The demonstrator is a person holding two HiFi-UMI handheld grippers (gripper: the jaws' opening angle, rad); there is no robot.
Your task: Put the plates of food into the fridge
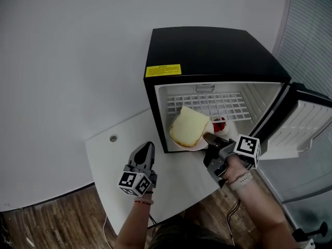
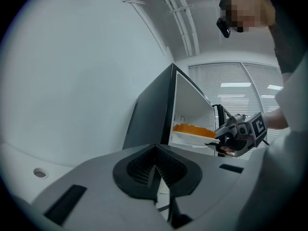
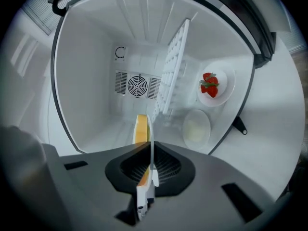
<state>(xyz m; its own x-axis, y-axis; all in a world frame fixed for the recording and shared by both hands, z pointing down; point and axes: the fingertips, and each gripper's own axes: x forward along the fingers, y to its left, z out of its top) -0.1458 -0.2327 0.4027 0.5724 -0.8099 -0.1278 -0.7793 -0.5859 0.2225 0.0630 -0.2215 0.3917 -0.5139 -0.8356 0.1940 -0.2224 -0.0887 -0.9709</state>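
Clenches the right gripper on the near rim of the plate of bread. Seen from the right gripper view, pinches that thin white rim edge-on between closed pads, with the yellow slice running straight ahead from the grip. Holds the plate about level at the mouth of the open black fridge, partly past the lower front edge, reaching from the claw's tips into the white interior. Deeper inside, just right of the held plate in the head view: a small plate of strawberries, apart from the bread. Behind both, a white wire shelf. Also in the right gripper view: a pale round dish near the strawberries and a round fan vent on the back wall. Hovers the left gripper over the white table, left of the fridge front, pressed shut on nothing, well apart from the plate. Door swung open to the right.
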